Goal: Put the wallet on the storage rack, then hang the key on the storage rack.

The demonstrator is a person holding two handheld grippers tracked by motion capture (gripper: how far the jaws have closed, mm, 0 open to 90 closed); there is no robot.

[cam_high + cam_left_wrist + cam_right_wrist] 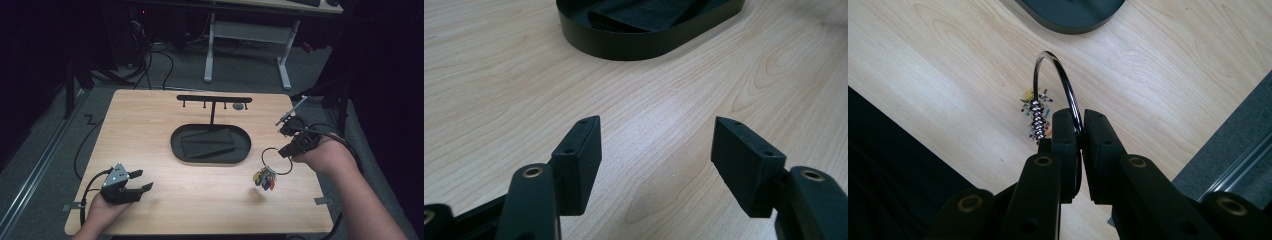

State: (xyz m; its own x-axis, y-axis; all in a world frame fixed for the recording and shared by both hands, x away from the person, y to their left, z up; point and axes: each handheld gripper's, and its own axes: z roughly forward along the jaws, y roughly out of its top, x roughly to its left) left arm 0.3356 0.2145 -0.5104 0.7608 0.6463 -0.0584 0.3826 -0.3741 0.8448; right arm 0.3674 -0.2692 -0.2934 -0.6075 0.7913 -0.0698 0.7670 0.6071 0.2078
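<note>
Right hand-held gripper (1079, 127) pinching key ring (1055, 82) above table's right edge (320, 200), left hand-held gripper (656, 145) spread.

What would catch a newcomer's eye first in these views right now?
Most striking is the large metal key ring with its bunch of coloured keys, dangling above the light wooden table near its right edge, pinched in the shut right gripper. Behind it stands a black T-shaped hook rack over a black oval tray; the open left gripper waits at front left.
</note>
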